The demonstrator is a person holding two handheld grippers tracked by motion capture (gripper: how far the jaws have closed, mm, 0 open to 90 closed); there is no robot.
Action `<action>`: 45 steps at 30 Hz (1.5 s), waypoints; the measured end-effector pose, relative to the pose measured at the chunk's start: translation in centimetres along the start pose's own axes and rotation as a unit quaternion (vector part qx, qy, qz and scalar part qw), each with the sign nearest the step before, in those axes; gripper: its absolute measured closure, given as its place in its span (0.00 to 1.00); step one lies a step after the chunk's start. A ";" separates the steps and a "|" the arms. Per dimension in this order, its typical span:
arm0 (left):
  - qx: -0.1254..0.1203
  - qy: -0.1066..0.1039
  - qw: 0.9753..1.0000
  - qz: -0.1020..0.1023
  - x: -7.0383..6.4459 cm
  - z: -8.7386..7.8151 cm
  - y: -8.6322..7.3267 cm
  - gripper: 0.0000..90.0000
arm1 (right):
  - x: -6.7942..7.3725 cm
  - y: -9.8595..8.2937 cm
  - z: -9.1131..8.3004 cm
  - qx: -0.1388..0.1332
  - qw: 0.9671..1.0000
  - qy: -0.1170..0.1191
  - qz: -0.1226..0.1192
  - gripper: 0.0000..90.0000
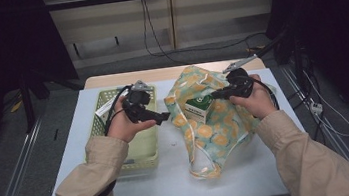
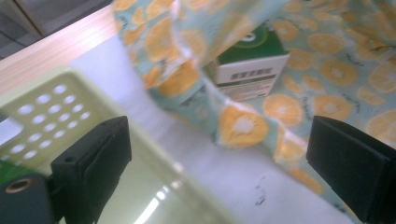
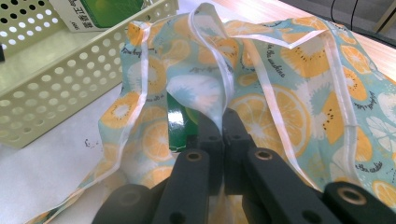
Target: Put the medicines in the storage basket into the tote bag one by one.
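A cloth bag [image 1: 216, 123] printed with orange slices lies on the white table, its mouth lifted toward the left. A green and white box [image 1: 199, 109] stands inside the mouth; the same box [image 2: 250, 70] faces my left gripper. My right gripper [image 1: 215, 94] is shut on the bag's white-trimmed rim [image 3: 219, 100], holding it up, with the box [image 3: 180, 123] just behind. My left gripper [image 1: 163, 115] hovers open between the basket and the bag, nothing between its pads [image 2: 105, 163].
A pale green perforated basket [image 1: 141, 150] sits left of the bag, holding a green and white carton [image 3: 100, 11] at its far end. The bag's handle loops [image 1: 202, 167] trail toward the near table edge. A wooden strip [image 1: 159, 73] runs along the far side.
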State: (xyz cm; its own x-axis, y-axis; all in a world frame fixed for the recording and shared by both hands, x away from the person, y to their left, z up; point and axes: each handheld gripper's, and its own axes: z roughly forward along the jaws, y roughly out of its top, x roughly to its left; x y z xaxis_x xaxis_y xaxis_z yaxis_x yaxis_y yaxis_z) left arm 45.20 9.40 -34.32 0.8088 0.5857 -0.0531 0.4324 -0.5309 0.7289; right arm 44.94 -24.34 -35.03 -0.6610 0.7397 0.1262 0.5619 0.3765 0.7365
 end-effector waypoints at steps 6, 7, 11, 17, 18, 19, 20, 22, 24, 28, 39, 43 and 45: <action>0.004 0.025 1.000 -0.016 2.9 -1.4 -1.5 0.07 | 0.0 0.0 -0.1 -0.001 1.000 0.001 0.001 1.00; 0.004 0.031 0.999 -0.019 3.4 -1.7 -1.7 0.07 | 0.0 0.0 -0.1 -0.001 1.000 0.000 0.001 1.00; -0.004 0.060 0.997 -0.045 5.3 -2.8 -2.5 0.07 | -0.1 0.0 -0.1 -0.001 1.000 -0.001 0.001 1.00; -0.004 0.077 0.995 -0.056 7.6 -3.8 -3.6 0.08 | -0.1 0.0 -0.1 -0.002 1.000 -0.001 0.002 1.00; -0.006 0.079 0.995 -0.057 7.9 -3.8 -3.7 0.09 | -0.1 0.0 -0.1 -0.001 1.000 -0.001 0.002 1.00; -0.005 0.082 0.995 -0.057 8.2 -3.9 -3.9 0.10 | -0.1 0.1 -0.1 -0.002 1.000 0.000 0.002 1.00; -0.003 0.087 0.994 -0.060 8.5 -3.8 -4.0 0.10 | -0.1 0.1 -0.1 -0.003 1.000 0.000 0.003 1.00; 0.000 0.094 0.994 -0.063 9.0 -3.6 -4.4 0.10 | -0.1 0.1 -0.2 -0.006 1.000 0.001 0.004 1.00; 0.008 0.100 0.993 -0.056 9.4 -3.3 -4.5 0.11 | -0.2 0.1 -0.3 -0.004 1.000 0.001 0.005 1.00; 0.001 0.110 0.992 -0.063 10.3 -3.0 -4.7 0.12 | -0.3 0.0 -0.4 -0.002 1.000 0.002 0.006 1.00; 0.045 0.122 0.989 -0.071 11.2 -1.8 -6.2 0.34 | -0.6 -0.1 -0.5 -0.002 1.000 0.005 0.007 1.00; 0.067 0.137 0.984 -0.089 11.1 -1.5 -6.2 0.61 | -0.5 0.0 -0.6 -0.002 1.000 0.000 0.004 1.00; 0.076 0.138 0.983 -0.091 11.0 -1.4 -6.2 0.62 | -0.6 0.0 -0.7 -0.003 1.000 -0.001 0.006 1.00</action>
State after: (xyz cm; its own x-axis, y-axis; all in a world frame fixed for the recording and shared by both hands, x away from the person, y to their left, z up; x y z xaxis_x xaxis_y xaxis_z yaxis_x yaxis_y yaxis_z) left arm 50.86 19.99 -38.45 0.5820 0.8127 0.0294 0.6312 -0.4743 0.6137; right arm 44.96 -25.18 -34.64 -0.6532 0.7451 0.1346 0.5669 0.3635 0.7393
